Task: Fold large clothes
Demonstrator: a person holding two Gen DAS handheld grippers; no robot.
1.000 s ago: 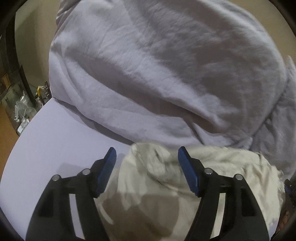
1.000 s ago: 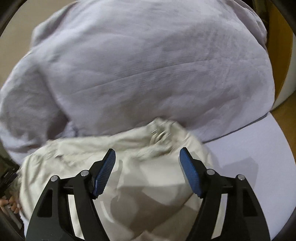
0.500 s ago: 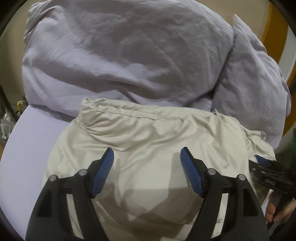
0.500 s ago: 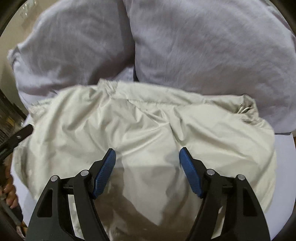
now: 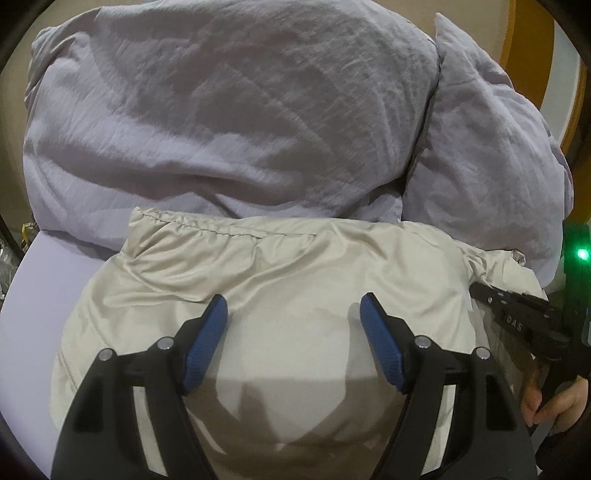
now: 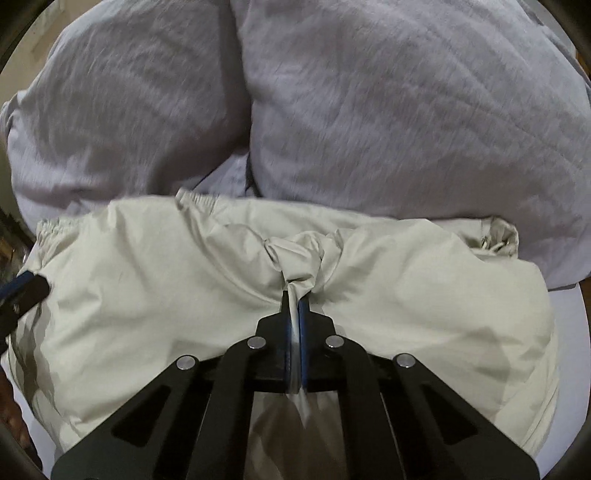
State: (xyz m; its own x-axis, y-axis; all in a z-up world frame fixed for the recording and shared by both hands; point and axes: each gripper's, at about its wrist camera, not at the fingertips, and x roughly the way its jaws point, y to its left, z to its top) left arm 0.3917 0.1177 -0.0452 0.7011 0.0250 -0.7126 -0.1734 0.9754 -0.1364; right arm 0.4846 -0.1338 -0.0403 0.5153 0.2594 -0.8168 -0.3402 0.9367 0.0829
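Observation:
A cream puffy jacket lies bunched on the lilac bed surface. My left gripper hovers over its middle, blue pads wide apart, nothing between them. In the right wrist view the same cream jacket fills the lower half, and my right gripper is shut on a pinched fold of its fabric, which puckers just ahead of the tips. The right gripper also shows at the right edge of the left wrist view, with a person's hand on it.
A large crumpled lilac-grey duvet piles up right behind the jacket, with a pillow beside it. Bare sheet shows at the left and at the right. A wooden frame stands beyond.
Both grippers swept sideways from the duvet edge over the cream jacket. The right gripper's jaws, open half a second ago, have closed on a fold of the jacket. The left stays open.

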